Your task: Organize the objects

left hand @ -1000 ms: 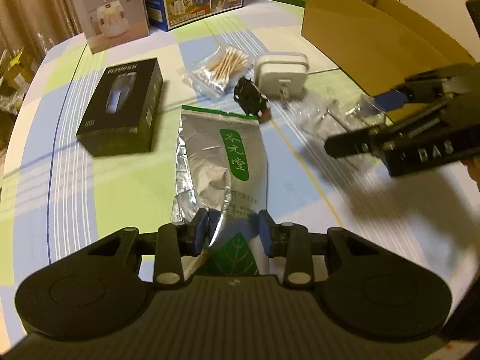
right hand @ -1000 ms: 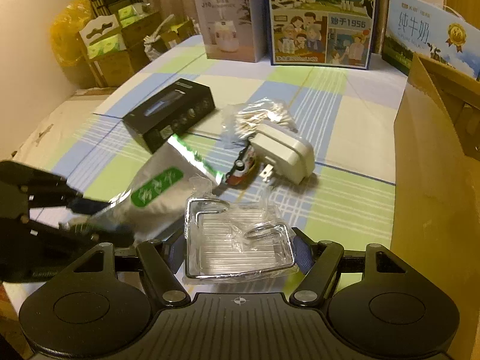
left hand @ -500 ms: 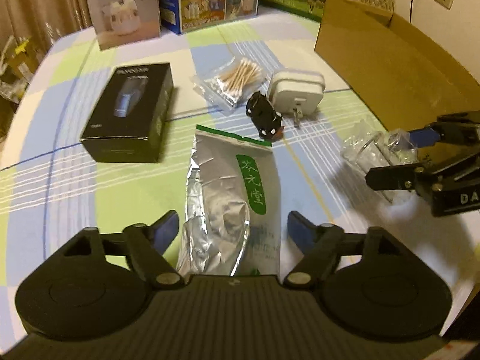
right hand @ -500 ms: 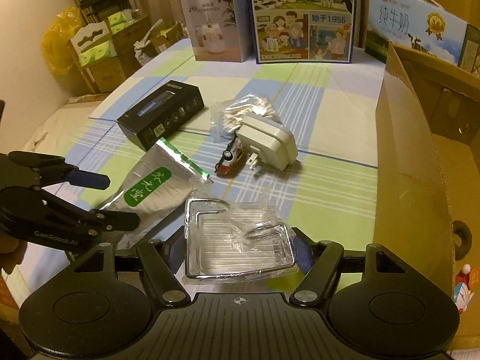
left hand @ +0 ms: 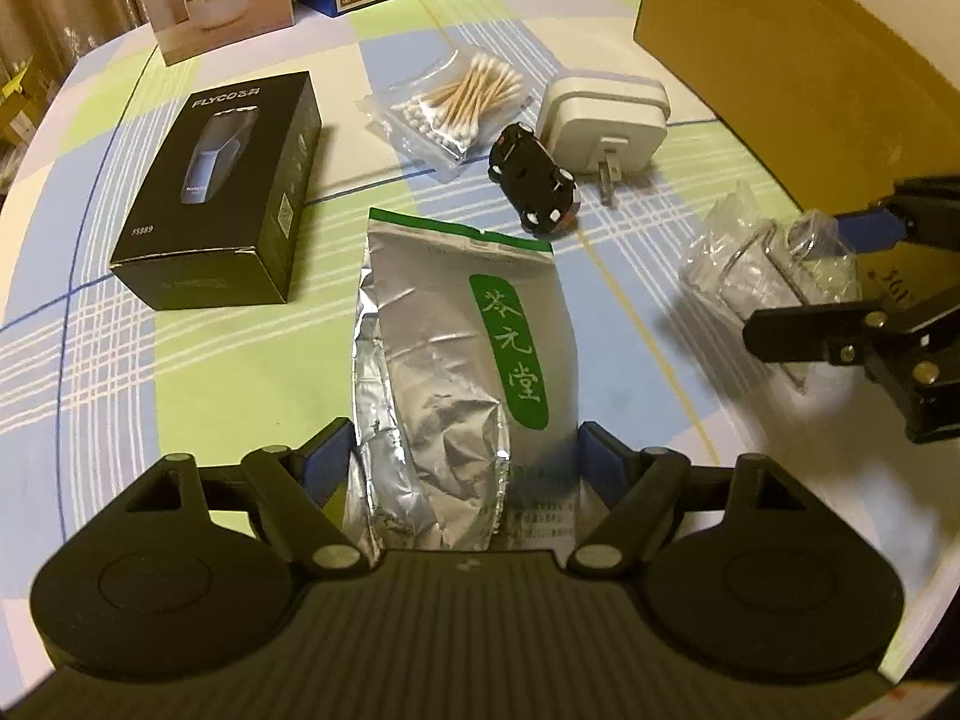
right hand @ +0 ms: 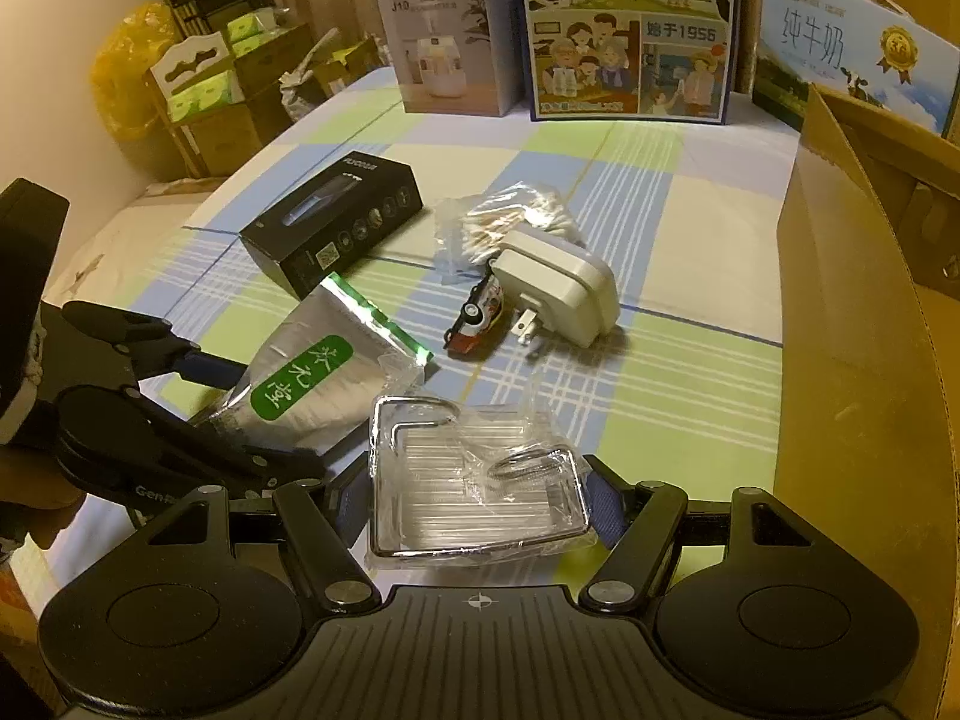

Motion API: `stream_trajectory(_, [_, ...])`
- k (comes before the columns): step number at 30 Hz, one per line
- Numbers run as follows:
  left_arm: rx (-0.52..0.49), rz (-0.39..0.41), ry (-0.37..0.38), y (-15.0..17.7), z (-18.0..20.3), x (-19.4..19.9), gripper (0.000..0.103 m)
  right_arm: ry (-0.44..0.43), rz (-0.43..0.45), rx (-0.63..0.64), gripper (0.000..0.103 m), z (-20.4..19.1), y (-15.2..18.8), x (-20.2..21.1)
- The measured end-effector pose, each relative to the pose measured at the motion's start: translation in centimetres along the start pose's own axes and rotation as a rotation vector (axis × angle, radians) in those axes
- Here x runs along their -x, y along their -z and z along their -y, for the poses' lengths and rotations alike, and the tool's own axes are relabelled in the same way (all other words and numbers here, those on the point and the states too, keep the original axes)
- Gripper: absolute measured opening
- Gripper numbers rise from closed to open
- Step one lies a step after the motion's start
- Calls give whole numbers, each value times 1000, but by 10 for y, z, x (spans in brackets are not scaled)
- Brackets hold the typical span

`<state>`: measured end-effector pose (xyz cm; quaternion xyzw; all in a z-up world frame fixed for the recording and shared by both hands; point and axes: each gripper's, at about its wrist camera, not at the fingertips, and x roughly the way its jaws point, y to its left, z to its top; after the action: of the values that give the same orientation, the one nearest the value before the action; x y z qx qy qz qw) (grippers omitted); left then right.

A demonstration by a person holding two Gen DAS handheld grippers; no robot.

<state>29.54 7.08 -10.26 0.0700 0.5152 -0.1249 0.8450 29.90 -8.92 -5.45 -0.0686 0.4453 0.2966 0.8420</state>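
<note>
Straddling the near end of the silver tea pouch (left hand: 462, 354), the left tongs (left hand: 462, 462) stand wide apart, blue pads just beside the foil on either side. The pouch lies flat on the checked counter (left hand: 210, 372). The right tongs (right hand: 477, 501) are clamped on a wire rack wrapped in clear plastic (right hand: 474, 480), near the cardboard box (right hand: 864, 324) at the right. Farther off lie a black shaver box (left hand: 222, 192), cotton swabs (left hand: 462, 102), a toy car (left hand: 534, 180) and a white plug adapter (left hand: 606, 117).

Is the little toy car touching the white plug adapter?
Cannot tell. In the right wrist view the toy car sits against the plug adapter with no visible gap, but the left wrist view shows neither plain contact nor gap.
</note>
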Motion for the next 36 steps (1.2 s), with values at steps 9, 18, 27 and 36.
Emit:
stream_trajectory(9, [40,29,9,-1,-2,14,43,2,20,-5,67,0,-1,8])
stream_trajectory(18, [69,81,23,-5,-1,32,43,-4,52,-1,67,-3,-6,16])
stream_trajectory(27, [79,108,28,-11,5,45,43,-2,78,7,67,-9,-11,26])
stream_trajectory(36, [84,173,31,-18,11,72,43,17,135,20,67,-14,-17,47])
